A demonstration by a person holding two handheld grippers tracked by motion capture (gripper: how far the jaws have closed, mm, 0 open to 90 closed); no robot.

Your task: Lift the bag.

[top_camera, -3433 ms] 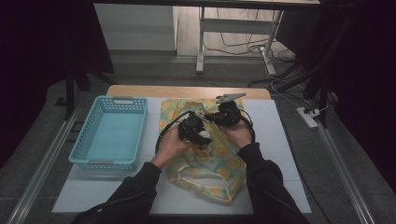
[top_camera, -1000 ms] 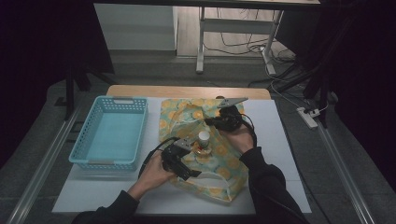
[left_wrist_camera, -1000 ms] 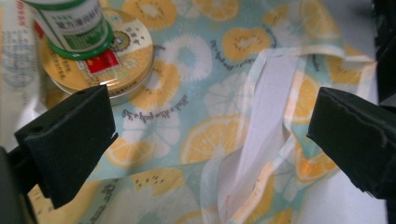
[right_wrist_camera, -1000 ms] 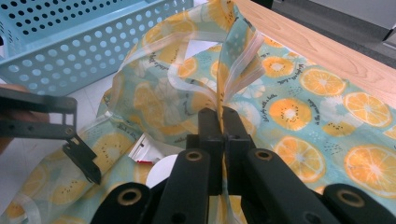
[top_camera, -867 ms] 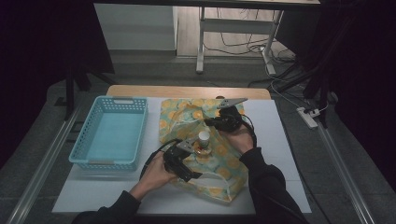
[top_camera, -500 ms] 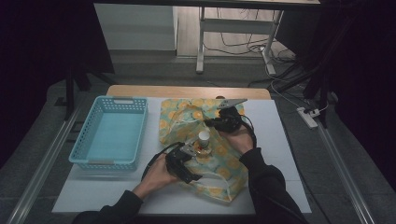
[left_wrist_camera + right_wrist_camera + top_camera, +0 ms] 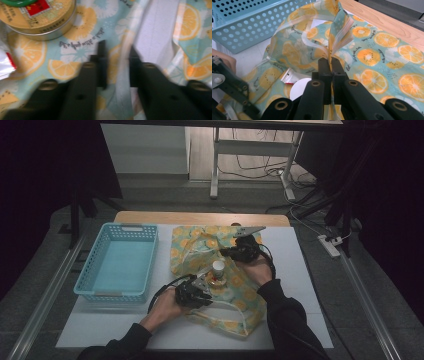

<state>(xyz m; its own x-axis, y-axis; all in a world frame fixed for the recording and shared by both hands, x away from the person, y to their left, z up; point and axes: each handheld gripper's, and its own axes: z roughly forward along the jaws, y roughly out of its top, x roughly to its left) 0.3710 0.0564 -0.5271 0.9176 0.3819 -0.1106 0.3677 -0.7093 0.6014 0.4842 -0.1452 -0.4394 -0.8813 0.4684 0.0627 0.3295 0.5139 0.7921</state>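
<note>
Left to right across the white table (image 7: 300, 270): the blue basket (image 7: 120, 265) stands empty at the left edge, well apart from the work. Beside it lies the fruit-print bag (image 7: 200, 250), spread over the middle of the table, with a white-capped bottle (image 7: 218, 269) and a yellow tin (image 7: 37, 17) resting at its mouth. The left gripper (image 7: 192, 292) is at the bag's near edge; its jaws have just been closing and now pinch a fold of the bag's rim — the left gripper view shows the fabric between them. The right gripper (image 7: 243, 251), at the far edge, is clamped tight on the zip-seal rim, lifting it into a peak. Judged progress: both sides of the mouth are gripped and the opening is held apart; the contents are not yet out, and the basket has received nothing. Open room lies at the table's right portion and along its near edge; the basket wall limits travel leftward.
</note>
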